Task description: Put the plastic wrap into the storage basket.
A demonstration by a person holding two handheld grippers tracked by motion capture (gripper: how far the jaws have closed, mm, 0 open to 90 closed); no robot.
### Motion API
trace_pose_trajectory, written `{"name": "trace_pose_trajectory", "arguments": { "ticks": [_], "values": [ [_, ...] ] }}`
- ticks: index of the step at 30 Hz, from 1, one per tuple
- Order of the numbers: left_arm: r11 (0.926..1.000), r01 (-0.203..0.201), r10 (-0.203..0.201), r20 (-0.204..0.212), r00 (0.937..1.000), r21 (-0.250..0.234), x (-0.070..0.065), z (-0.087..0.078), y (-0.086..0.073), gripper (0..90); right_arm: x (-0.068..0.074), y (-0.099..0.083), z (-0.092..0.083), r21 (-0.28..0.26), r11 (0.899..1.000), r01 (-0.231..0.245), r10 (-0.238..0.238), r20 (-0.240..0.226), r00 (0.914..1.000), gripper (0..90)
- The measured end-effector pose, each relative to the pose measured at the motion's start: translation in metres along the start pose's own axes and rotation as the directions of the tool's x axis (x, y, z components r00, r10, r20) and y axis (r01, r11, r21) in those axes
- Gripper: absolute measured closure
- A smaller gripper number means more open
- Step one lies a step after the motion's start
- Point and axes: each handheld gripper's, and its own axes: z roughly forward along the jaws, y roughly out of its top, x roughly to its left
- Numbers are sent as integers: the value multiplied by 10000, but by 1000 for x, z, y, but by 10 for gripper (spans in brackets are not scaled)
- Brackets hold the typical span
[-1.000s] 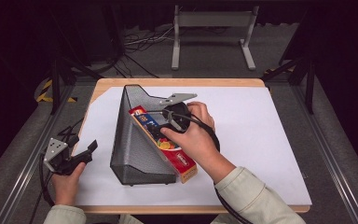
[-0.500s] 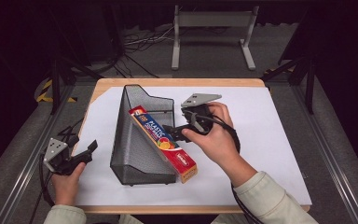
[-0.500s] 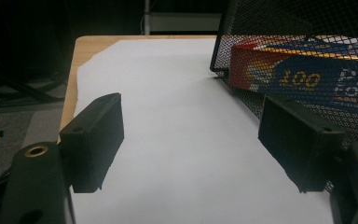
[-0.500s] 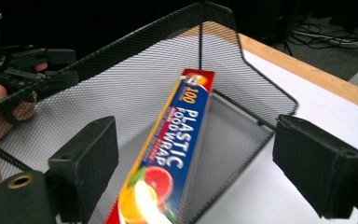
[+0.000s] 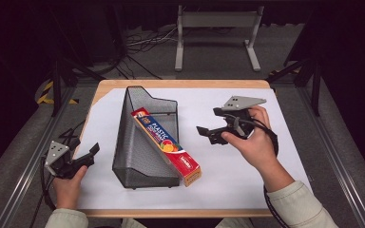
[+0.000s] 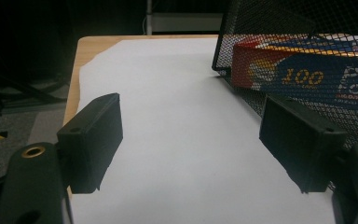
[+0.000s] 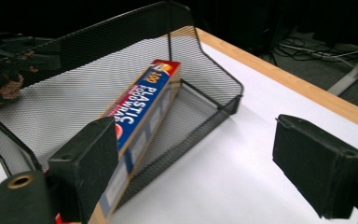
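Plastic wrap box (image 5: 167,146) lies slanted in mesh basket (image 5: 138,161), end poking out. Our right gripper (image 5: 208,131) and left gripper (image 5: 94,151): jaws wide, nothing held. We'd push box end w/ care, basket may slide.

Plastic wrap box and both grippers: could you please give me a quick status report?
Left gripper open, at table's left edge. Right gripper open, empty, right of black wire-mesh basket. Red-and-blue plastic wrap box lies slanted in basket, near end sticking out. Nothing between right gripper and box.
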Motion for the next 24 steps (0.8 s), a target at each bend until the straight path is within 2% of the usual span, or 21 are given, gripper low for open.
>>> {"name": "trace_pose_trajectory", "arguments": {
  "ticks": [8, 11, 12, 16, 17, 22, 24],
  "values": [
    [9995, -264, 266, -122, 9996, 170, -2, 2, -2, 218, -26, -15, -23, -234, 9992, -323, 335, 493, 9982, 148],
    [9992, -347, 350, -132, 9993, 220, -3, 2, -3, 217, -37, -24, -31, -161, 9988, -472, 483, 730, 9962, 143],
    [9992, -347, 350, -132, 9993, 220, -3, 2, -3, 217, -37, -24, -31, -161, 9988, -472, 483, 730, 9962, 143],
    [9991, -359, 362, -153, 9992, 234, -3, 2, -3, 217, -58, -43, -44, -230, 9971, -719, 740, 1113, 9910, 144],
    [9989, -386, 391, -174, 9991, 265, -3, 2, -3, 217, -58, -43, -44, -230, 9971, -719, 740, 1113, 9910, 144],
    [9976, -576, 586, -229, 9980, 389, -4, 3, -4, 217, -79, -60, -57, -413, 9965, -727, 782, 1537, 9850, 124],
    [9975, -592, 600, -219, 9980, 382, -5, 3, -4, 216, -86, -68, -59, -265, 9975, -659, 695, 1746, 9822, 113]
  ]
}}
